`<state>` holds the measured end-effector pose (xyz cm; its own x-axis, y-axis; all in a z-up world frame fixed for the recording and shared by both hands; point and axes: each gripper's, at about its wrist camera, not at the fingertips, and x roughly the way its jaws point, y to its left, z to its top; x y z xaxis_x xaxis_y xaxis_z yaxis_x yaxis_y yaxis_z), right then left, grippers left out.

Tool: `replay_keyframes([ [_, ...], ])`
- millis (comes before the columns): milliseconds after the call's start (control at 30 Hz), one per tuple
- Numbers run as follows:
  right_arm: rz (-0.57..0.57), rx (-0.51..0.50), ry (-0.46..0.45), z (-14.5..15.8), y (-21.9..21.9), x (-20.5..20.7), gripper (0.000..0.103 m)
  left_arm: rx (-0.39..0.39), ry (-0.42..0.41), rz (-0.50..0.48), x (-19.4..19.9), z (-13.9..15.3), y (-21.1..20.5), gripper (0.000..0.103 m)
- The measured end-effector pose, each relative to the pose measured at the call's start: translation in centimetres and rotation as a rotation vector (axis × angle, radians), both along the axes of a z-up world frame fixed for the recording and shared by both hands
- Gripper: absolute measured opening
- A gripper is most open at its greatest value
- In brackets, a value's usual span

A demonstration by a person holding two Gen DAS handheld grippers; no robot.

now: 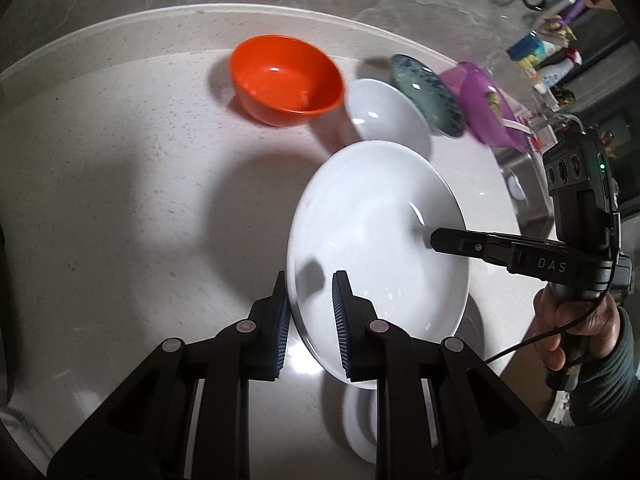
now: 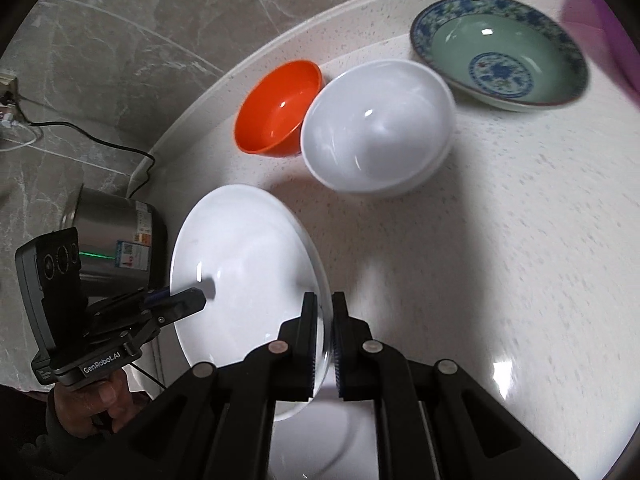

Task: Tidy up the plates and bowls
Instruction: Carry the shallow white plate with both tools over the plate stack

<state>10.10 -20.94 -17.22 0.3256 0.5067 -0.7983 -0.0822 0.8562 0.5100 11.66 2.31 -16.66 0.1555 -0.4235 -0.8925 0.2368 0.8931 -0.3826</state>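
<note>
1. the white plate [image 1: 376,240] is held up over the table [image 1: 120,184], tilted, with one rim in each gripper. below it something white shows under its lower edge; i cannot tell what it is.
2. the left gripper [image 1: 311,320] straddles the near rim of the plate with a pad on each side. a gap shows between the inner pad and the plate face, so the hold looks loose here.
3. the right gripper [image 2: 325,332] has its fingers closed tight on the opposite rim, with the edge pinched between the pads.
4. judgement: with both ends held, the plate should be moved level and slowly. if one hand leads, the rim will twist between the pads.
5. judgement: firm up the left hold before travelling, or let the right one carry it and take the left away cleanly.
6. further out stand the white bowl [image 2: 380,128], touching or just beside the orange bowl [image 2: 280,108], and the blue patterned dish [image 2: 500,52] near the far edge.
7. judgement: keep the plate's low edge above those bowls on the way, and set it down flat, not on its rim.
8. a steel pot [image 2: 116,240] sits off the table on the left.
</note>
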Motion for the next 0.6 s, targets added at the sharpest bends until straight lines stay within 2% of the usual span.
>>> replay_keyframes([
  [233, -0.04, 0.011, 0.005, 0.7, -2.2, -5.1, 0.009, -0.021, 0.009, -0.053, -4.4, 1.6, -2.3, 0.018],
  [600, -0.093, 0.022, 0.046, -0.9, -5.1, -12.8, 0.009, -0.018, 0.046, -0.118, -11.5, 1.7, -5.9, 0.018],
])
